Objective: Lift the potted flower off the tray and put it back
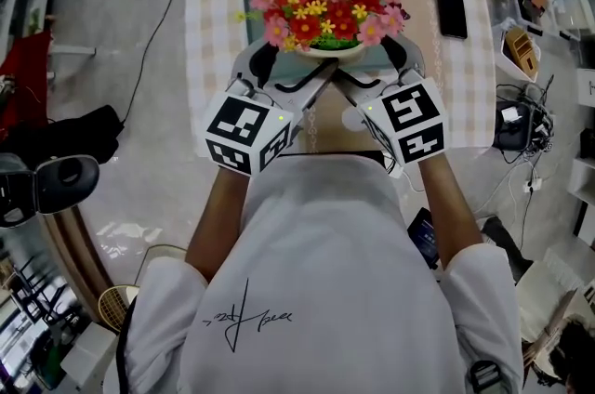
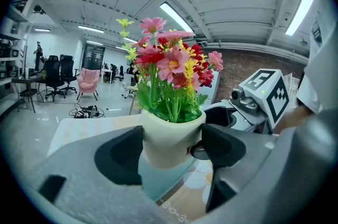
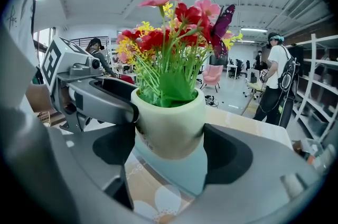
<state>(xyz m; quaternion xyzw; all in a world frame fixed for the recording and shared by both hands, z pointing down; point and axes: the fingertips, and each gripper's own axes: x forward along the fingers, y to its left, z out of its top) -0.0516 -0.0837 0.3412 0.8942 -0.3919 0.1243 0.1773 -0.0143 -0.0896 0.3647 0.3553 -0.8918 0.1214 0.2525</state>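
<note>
left gripper [image 2: 171, 148] and right gripper [image 3: 169, 145] fingers both clamped on the potted flower [image 1: 327, 6], opposite sides. pot looks just clear of the teal tray [image 3: 182, 178]. risk: uneven squeeze on the rounded wall, pot tilts, slips, misses tray.

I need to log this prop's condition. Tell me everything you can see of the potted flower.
The potted flower is a glossy cream, rounded pot with a small red mark, holding pink, red and yellow artificial-looking blooms, green stems and a purple butterfly. It stands upright over the pale teal tray, clamped by the left gripper and right gripper; whether lifted is unclear.
</note>
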